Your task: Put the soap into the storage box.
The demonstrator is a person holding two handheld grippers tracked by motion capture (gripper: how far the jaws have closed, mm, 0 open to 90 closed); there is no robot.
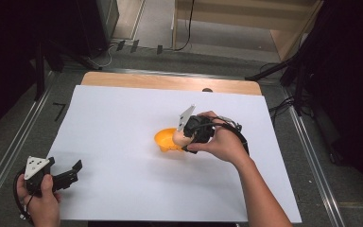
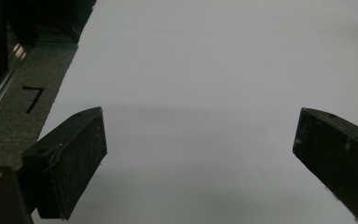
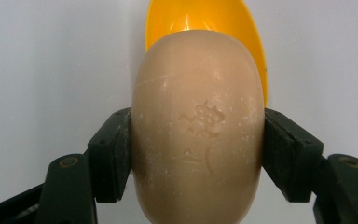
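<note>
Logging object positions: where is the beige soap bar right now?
The soap bar is clamped in the right gripper, just above the orange bowl near the middle of the white sheet.

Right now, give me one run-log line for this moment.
right claw: shut on smooth beige oval soap bar, over glossy orange plastic bowl | left claw: open, empty, above white sheet

A wooden table carries a white sheet, on which an orange bowl sits.

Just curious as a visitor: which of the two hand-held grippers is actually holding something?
The right hand-held gripper: its jaws clamp a tan soap bar over the orange bowl. The left hand-held gripper is open over the white sheet.
</note>
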